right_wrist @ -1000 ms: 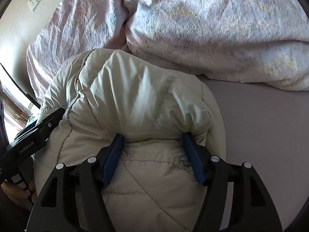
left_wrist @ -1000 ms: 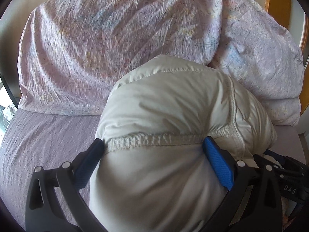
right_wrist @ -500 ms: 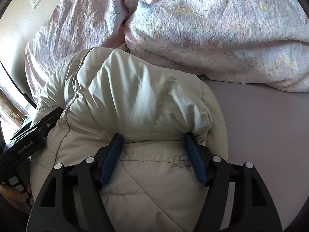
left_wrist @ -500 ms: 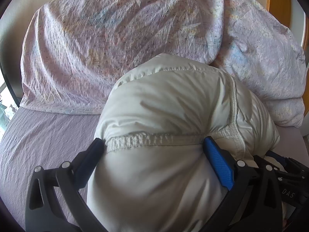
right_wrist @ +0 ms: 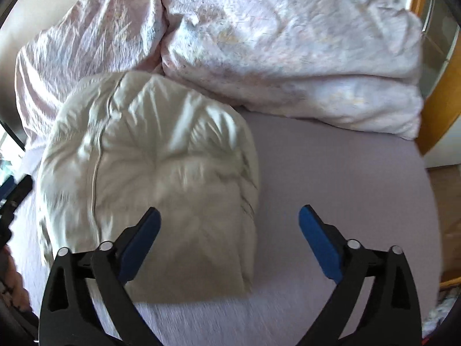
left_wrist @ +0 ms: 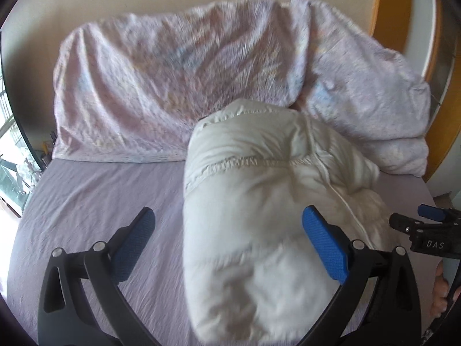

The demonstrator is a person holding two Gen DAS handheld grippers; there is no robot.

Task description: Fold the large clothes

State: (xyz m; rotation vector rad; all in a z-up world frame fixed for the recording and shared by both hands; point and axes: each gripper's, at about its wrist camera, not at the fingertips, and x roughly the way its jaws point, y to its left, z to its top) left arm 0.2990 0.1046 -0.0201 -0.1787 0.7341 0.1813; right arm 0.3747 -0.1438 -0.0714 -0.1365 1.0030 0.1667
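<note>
Left wrist view has my left gripper with the jaws spread wide, and the folded puffy jacket sits between the blue pads without the left pad touching it at all. That pad hangs over bare lilac sheet. The right pad looks close to the fabric, but I can't say it's pressing. So nothing is gripped on this side as far as I can see.

Right wrist view: my right gripper has its jaws opening, standing far apart. The jacket lies partly between them on the left side, with the left pad over its lower edge, while the right pad is over plain sheet, well clear of the cloth. No pinch on anything.

The jacket itself is a cream quilted bundle resting on the bed, its far end butted up against the crumpled pink floral duvet heaped by the wall. A second lump of the same bedding sits to its right. In the left view I can also see the other gripper's black body poking in at the right edge, plus a bit of a hand below it. Both frames are a little smeared.
</note>
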